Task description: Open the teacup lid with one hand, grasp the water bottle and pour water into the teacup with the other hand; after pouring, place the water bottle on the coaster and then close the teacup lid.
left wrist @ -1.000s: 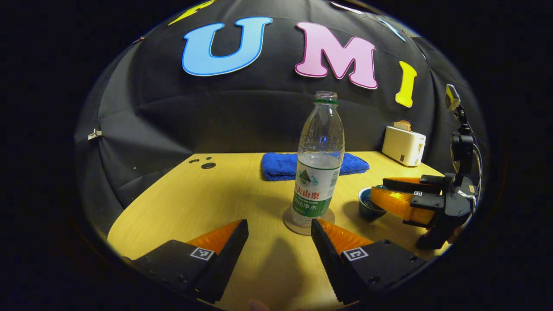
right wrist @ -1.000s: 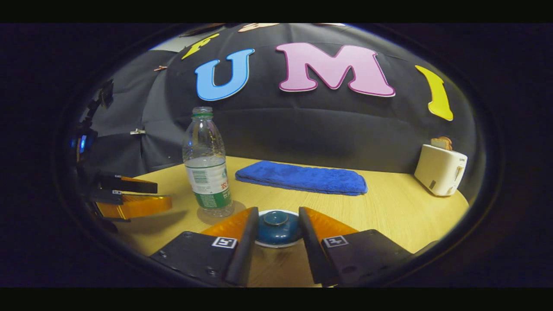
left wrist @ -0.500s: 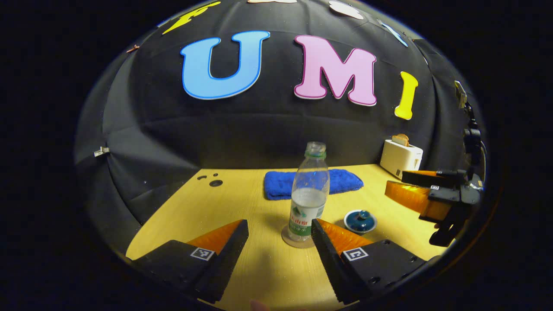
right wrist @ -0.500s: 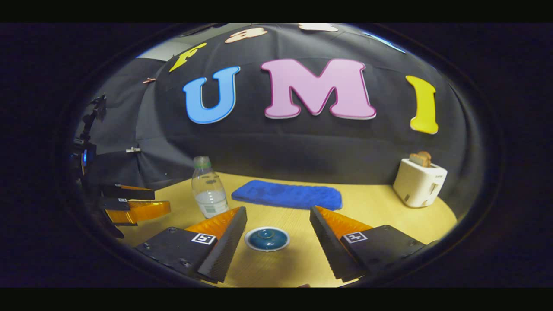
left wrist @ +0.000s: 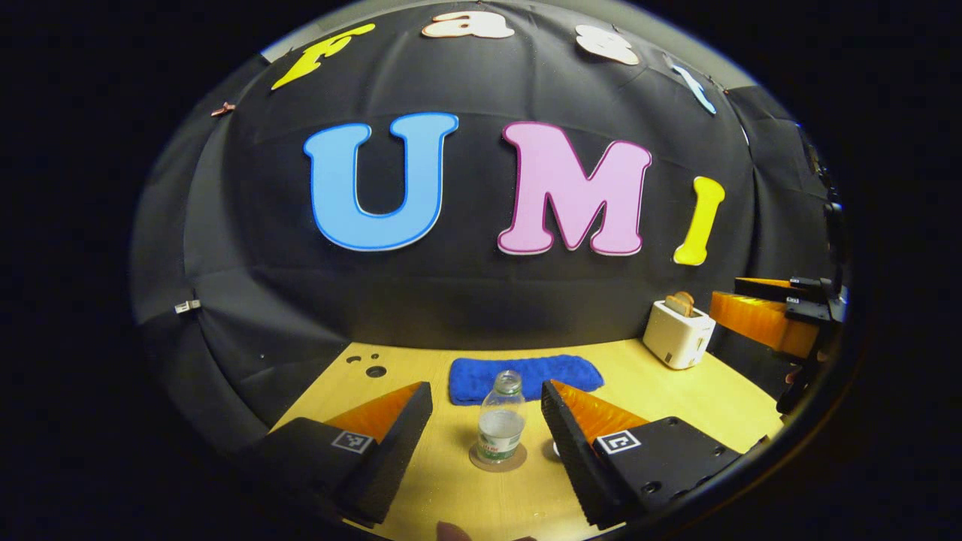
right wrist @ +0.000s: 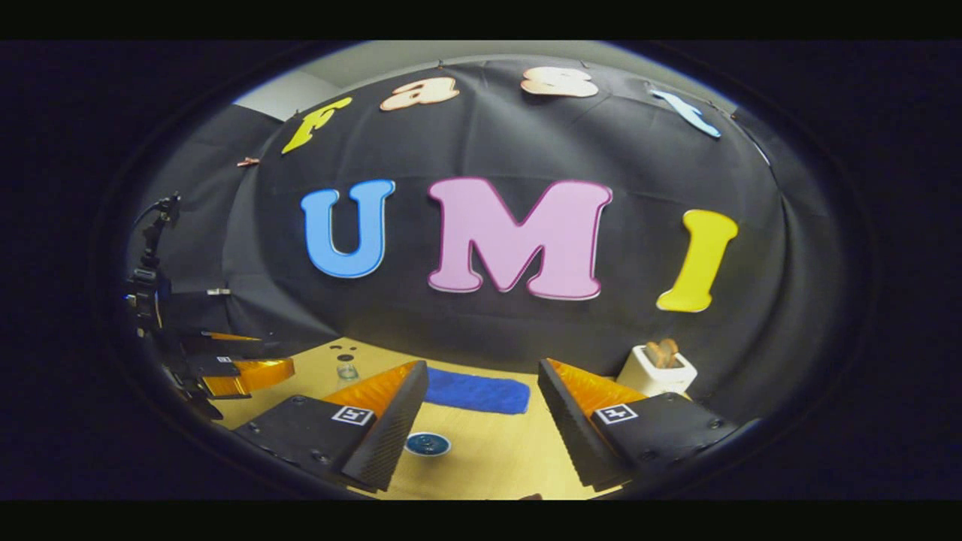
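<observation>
A clear water bottle (left wrist: 500,427) with no cap stands upright on a round coaster (left wrist: 496,459) on the wooden table. My left gripper (left wrist: 485,388) hangs open high above and short of the bottle, holding nothing. In the right gripper view, the blue teacup with its lid (right wrist: 428,443) on sits far below between the open fingers of my right gripper (right wrist: 482,366), which is empty. The bottle's top (right wrist: 346,370) peeks out beside the left finger. The right gripper (left wrist: 740,302) appears at the far right of the left gripper view, and the left gripper (right wrist: 279,356) at the left edge of the right gripper view.
A folded blue towel (left wrist: 526,373) lies at the back of the table (left wrist: 631,376) by the wall. A white toaster (left wrist: 678,334) with toast stands at the back right. Small holes (left wrist: 374,371) mark the back left of the table.
Both grippers have risen and drawn back from the table, so bottle and cup look much smaller. The right gripper, close around the lid a second ago, opened and left it on the cup.
</observation>
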### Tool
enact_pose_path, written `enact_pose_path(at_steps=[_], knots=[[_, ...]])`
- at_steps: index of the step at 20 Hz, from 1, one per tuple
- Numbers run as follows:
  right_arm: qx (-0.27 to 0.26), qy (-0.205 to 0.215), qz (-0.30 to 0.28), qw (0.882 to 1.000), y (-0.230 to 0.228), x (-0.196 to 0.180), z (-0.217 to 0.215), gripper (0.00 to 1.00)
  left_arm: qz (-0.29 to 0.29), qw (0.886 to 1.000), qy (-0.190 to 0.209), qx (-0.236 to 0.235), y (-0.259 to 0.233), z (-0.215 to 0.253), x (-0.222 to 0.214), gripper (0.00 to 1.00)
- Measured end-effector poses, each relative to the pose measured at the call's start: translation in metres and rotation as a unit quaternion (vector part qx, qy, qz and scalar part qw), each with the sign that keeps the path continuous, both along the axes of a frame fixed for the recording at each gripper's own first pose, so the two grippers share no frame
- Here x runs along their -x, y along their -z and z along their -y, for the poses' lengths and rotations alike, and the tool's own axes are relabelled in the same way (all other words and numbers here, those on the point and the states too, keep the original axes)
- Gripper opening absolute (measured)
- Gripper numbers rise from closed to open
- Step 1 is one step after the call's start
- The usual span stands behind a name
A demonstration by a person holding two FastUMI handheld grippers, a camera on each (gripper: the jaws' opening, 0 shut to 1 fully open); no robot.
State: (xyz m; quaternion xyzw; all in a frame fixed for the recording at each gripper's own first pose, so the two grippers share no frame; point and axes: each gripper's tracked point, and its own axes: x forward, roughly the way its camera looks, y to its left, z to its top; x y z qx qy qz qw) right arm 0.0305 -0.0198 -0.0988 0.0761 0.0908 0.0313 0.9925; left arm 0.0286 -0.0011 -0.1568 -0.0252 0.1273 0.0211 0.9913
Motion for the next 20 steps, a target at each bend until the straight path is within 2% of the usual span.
enact_pose_path(at_steps=[2,6,11,15,20], knots=[[-0.005,0.014,0.008,1.0,-0.018,0.012,0.014,0.95,0.01,1.0,-0.002,-0.009,-0.019,0.003,0.005,0.92],[0.003,0.03,0.008,1.0,-0.032,0.036,0.042,0.95,0.023,1.0,-0.008,-0.011,-0.043,0.011,0.017,0.92],[0.015,0.032,0.014,0.999,-0.035,0.064,0.053,0.96,0.031,0.999,-0.022,-0.017,-0.053,0.013,0.028,0.92],[0.005,0.027,0.017,0.999,-0.034,0.068,0.054,0.97,0.034,0.999,-0.035,-0.022,-0.057,0.014,0.034,0.92],[0.019,0.022,0.037,0.999,-0.042,0.065,0.061,0.97,0.037,0.998,-0.045,-0.033,-0.058,0.016,0.039,0.92]])
